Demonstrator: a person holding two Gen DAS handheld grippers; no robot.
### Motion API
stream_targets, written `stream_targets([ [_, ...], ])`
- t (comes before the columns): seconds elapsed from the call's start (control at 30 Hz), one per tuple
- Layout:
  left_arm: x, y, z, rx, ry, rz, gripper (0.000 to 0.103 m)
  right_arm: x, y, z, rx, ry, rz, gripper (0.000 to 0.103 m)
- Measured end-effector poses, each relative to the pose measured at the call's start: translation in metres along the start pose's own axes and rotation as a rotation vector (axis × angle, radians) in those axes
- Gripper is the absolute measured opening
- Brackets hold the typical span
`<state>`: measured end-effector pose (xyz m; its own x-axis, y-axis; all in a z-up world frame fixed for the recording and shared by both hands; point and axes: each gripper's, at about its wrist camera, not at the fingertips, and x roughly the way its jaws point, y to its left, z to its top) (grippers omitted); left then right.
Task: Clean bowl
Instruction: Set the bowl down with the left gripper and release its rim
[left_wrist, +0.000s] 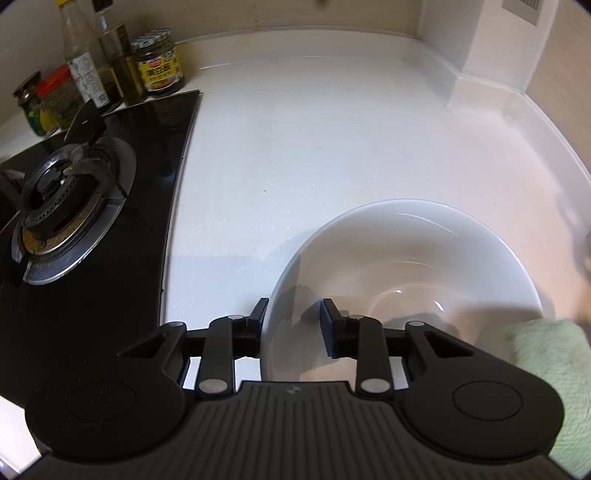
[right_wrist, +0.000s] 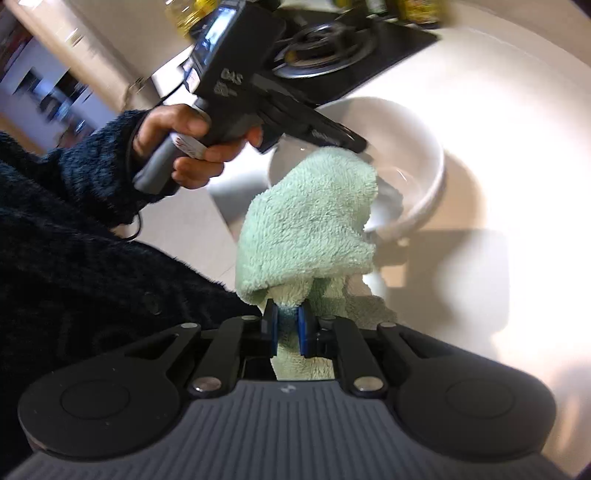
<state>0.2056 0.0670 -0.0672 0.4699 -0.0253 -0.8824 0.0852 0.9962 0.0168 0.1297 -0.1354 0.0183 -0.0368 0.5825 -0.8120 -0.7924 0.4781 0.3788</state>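
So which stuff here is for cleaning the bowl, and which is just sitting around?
For the job:
- white bowl
- green cloth, pinched in the right claw
- left claw, open across the bowl's rim

Just sitting around:
- gas burner
- jars and bottles behind the stove
- counter

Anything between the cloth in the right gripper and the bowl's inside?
Partly. The left gripper straddles the bowl rim on the near side, jaws open. The green cloth in the right gripper otherwise has a clear way in.
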Motion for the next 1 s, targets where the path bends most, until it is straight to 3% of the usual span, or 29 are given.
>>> stream_targets([
  [0.1, 0.001, -0.004, 0.003, 0.02, 0.005, 0.01, 0.035, 0.03, 0.016, 0.001, 0.04, -0.099, -0.024, 0.009],
  [0.33, 0.002, -0.012, 0.002, 0.071, 0.004, 0.027, 0.033, 0.076, 0.032, 0.008, 0.117, -0.246, -0.24, 0.008],
  [0.63, 0.003, -0.014, -0.002, 0.138, 0.003, -0.012, 0.032, 0.054, -0.027, -0.008, 0.394, -0.391, -0.471, 0.008],
  [0.73, 0.001, -0.005, 0.002, 0.099, 0.003, -0.043, 0.022, 0.041, -0.05, -0.007, 0.523, -0.419, -0.535, 0.008],
  [0.83, -0.006, 0.004, 0.005, 0.067, -0.026, -0.065, 0.017, 0.029, -0.044, -0.002, 0.51, -0.427, -0.479, 0.008],
  [1.0, -0.034, 0.008, 0.014, 0.075, -0.146, -0.009, 0.014, 0.029, -0.023, 0.02, 0.275, -0.269, -0.546, 0.008],
])
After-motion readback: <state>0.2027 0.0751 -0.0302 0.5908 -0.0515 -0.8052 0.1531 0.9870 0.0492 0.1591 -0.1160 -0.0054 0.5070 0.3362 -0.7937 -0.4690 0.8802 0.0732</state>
